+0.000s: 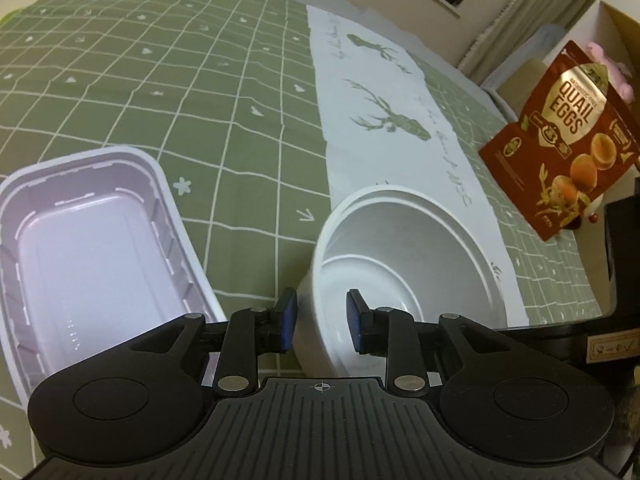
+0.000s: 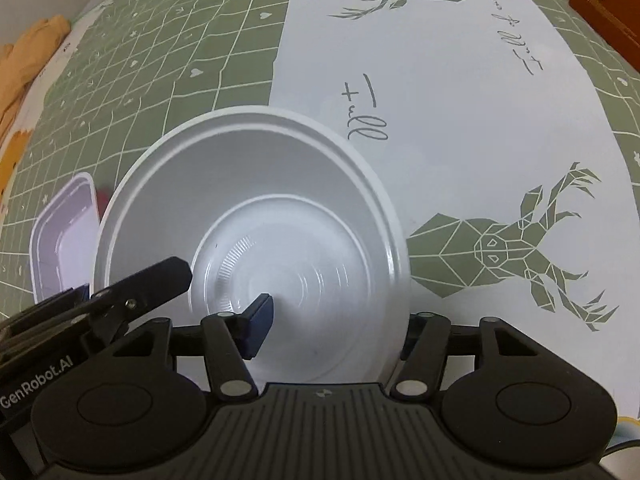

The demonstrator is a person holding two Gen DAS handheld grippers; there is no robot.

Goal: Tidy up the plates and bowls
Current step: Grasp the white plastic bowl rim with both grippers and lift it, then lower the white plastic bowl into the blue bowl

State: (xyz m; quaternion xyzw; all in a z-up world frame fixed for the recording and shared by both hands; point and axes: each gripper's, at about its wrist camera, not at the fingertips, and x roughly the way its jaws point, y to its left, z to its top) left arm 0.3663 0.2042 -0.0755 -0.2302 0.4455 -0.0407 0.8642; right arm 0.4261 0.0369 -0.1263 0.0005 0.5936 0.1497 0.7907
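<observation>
A white round bowl [image 1: 412, 240] stands on the green checked cloth, with a smaller bowl nested inside. My left gripper [image 1: 322, 322] is open, its jaws astride the bowl's near wall, one pad outside and one inside. In the right wrist view the same bowl [image 2: 256, 184] fills the middle. My right gripper [image 2: 336, 328] is open astride the bowl's right wall, its left pad [image 2: 260, 326] inside and its right finger mostly hidden behind the rim. The left gripper's black finger [image 2: 152, 280] shows at the bowl's left rim. A pale lilac rectangular tray [image 1: 92, 232] lies left of the bowl.
A white paper strip with green deer prints [image 1: 384, 120] runs under the bowl. A red quail-egg pouch [image 1: 568, 140] stands at the right edge. A black object [image 1: 624, 280] sits at the far right. Orange cloth [image 2: 24, 68] lies at the table's left edge.
</observation>
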